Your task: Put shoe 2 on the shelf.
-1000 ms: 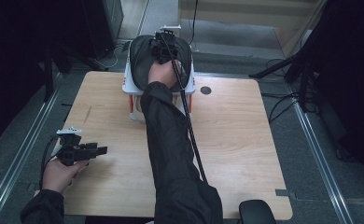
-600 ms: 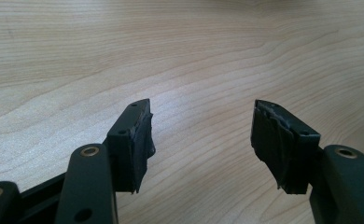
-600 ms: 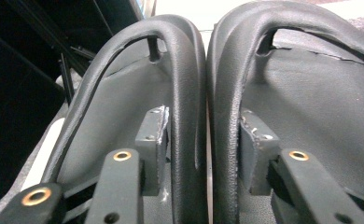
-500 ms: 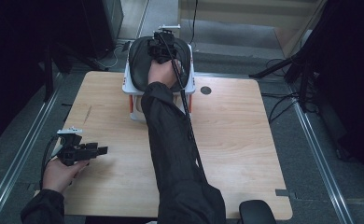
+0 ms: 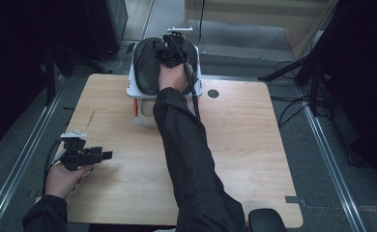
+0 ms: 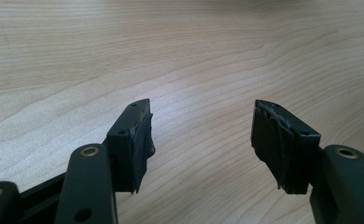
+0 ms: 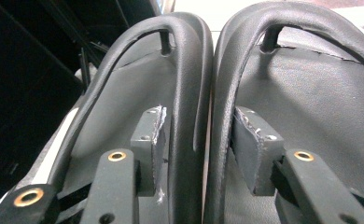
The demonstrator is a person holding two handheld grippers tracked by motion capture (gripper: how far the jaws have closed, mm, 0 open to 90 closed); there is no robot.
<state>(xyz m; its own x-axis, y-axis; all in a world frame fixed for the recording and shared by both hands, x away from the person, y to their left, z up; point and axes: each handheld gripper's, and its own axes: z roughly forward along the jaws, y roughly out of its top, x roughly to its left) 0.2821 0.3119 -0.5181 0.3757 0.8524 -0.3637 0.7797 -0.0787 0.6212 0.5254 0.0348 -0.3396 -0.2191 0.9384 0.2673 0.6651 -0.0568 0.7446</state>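
Note:
A pair of black sandals (image 5: 148,67) lies side by side on a white rack (image 5: 145,116) at the table's far edge. My right gripper (image 5: 174,48) reaches over them on an outstretched arm. In the right gripper view its jaws (image 7: 199,116) straddle the two neighbouring straps, the left sandal's strap (image 7: 185,70) and the right sandal's strap (image 7: 236,70). The jaws have just been opening and the pads stand beside the straps without squeezing them. My left gripper (image 5: 104,154) rests low over the table's front left, open (image 6: 201,140) with bare wood between its fingers.
The wooden table (image 5: 254,145) has a round black hole (image 5: 213,93) right of the rack. A black rounded object (image 5: 266,222) sits at the front edge. Cables lie on the floor to the right, and metal rails run along both sides.
The right hand has shifted a little over the rack, so more of the left sandal is uncovered. The left hand has kept still.

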